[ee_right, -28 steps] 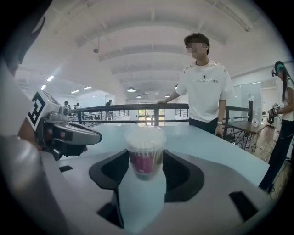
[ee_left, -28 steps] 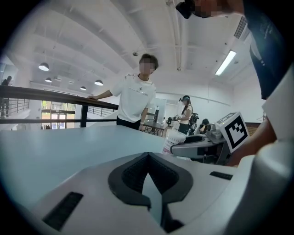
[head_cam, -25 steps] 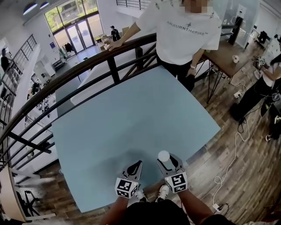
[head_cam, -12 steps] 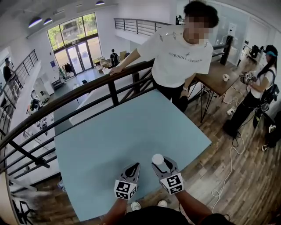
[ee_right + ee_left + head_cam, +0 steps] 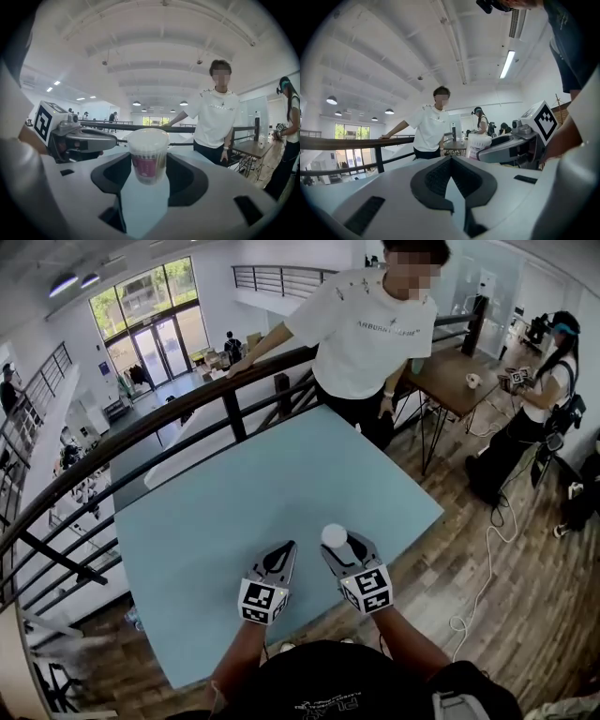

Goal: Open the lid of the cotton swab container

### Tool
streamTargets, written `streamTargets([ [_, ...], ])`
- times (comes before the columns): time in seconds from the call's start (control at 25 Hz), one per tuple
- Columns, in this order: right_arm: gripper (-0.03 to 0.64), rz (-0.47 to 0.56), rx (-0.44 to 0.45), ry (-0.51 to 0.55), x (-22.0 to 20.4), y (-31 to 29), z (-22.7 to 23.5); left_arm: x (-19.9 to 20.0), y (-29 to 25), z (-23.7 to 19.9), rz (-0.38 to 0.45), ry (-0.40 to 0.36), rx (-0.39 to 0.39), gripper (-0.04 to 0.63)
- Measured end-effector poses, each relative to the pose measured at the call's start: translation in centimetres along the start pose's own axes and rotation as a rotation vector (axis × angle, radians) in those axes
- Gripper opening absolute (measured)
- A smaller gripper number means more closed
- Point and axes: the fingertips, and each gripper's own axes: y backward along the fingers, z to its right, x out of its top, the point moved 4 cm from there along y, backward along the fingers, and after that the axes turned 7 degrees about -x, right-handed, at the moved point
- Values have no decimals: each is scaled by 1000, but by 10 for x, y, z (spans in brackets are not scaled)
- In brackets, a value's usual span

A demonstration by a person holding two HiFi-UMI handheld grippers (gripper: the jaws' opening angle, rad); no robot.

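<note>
We note the left gripper (image 5: 279, 561) – jaws shut, empty – above the table (image 5: 234, 512). Just right of it, the right gripper (image 5: 338, 547) clamps the container (image 5: 148, 159). Since a second ago only our view has shifted – the lid (image 5: 147, 136) is still on, opening unstarted. Pink label, print unreadable.

Light blue table (image 5: 281, 474) filling middle of head view. Dark railing (image 5: 141, 432) running along table's far edge. Person in white T-shirt (image 5: 370, 334) standing just beyond far corner, leaning one hand (image 5: 240, 366) on railing. Wooden side table (image 5: 448, 373) standing behind that person, small white object sitting on it. Second person in dark clothes and cap (image 5: 534, 413) standing at right on wood-plank floor (image 5: 497, 643). White cable (image 5: 487, 577) trailing across floor. Glass doors (image 5: 155, 338) showing on lower level, far left.
</note>
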Motion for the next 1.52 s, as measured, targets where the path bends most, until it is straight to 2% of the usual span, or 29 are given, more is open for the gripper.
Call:
streamTargets([
  [0.2,242,-20,52,4,-4,3,1,-4,1,9,-31,-99,-7,11],
  [0.4,242,-41,83,18,-5,1,-4,4,0,24,-48,-235,-36,12],
  [0.6,241,-95,133,42,-16,-1,-13,-1,0,29,-117,-345,-53,14],
  [0.64,240,-106,147,47,-19,-1,-16,-1,0,30,-130,-370,-61,29],
  [0.68,240,-116,160,55,-21,-1,-18,-2,0,32,-145,-398,-73,81],
  [0.8,239,-134,188,90,-22,-1,-24,-2,2,35,-191,-500,-109,141],
  [1.2,239,-157,247,136,-25,-3,-39,-10,1,51,-348,-893,-181,190],
  [1.36,239,-164,261,176,-27,0,-46,-12,0,52,-375,-936,-166,195],
  [1.52,239,-164,265,207,-28,1,-52,-16,2,57,-401,-999,-186,195],
])
